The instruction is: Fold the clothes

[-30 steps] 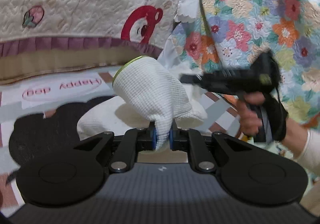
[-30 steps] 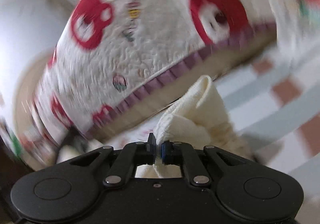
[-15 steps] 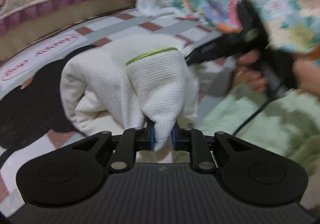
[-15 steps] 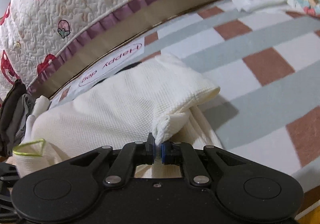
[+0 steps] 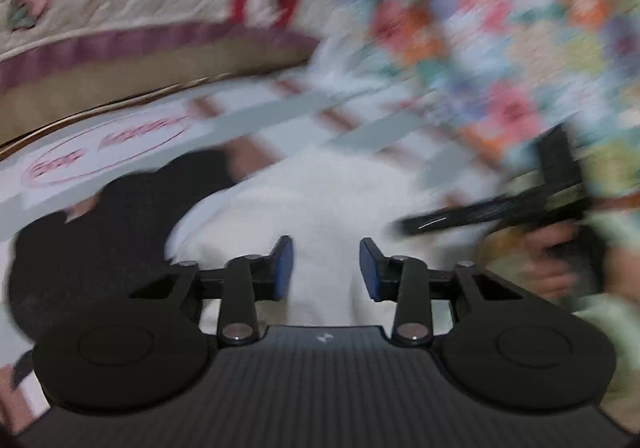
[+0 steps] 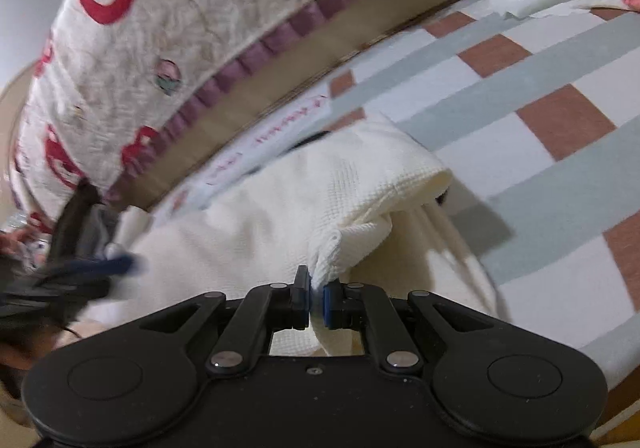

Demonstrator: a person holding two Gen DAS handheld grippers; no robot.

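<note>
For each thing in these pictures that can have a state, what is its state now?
Left tool: open, its jaws have just been opening, white cloth between the pads but not pinched.
Right tool: shut on a bunched corner of the white garment.
White garment: folded over, lying on the checked sheet.
Bear quilt: hanging over the edge behind.

The left hand-held gripper point(image 5: 326, 268) is angling downward, its blue-padded jaws having just been opening, now gripping nothing. The right hand-held gripper point(image 6: 316, 298) is tilting down too, jaws pinching tight on white cloth point(image 6: 344, 244).
</note>
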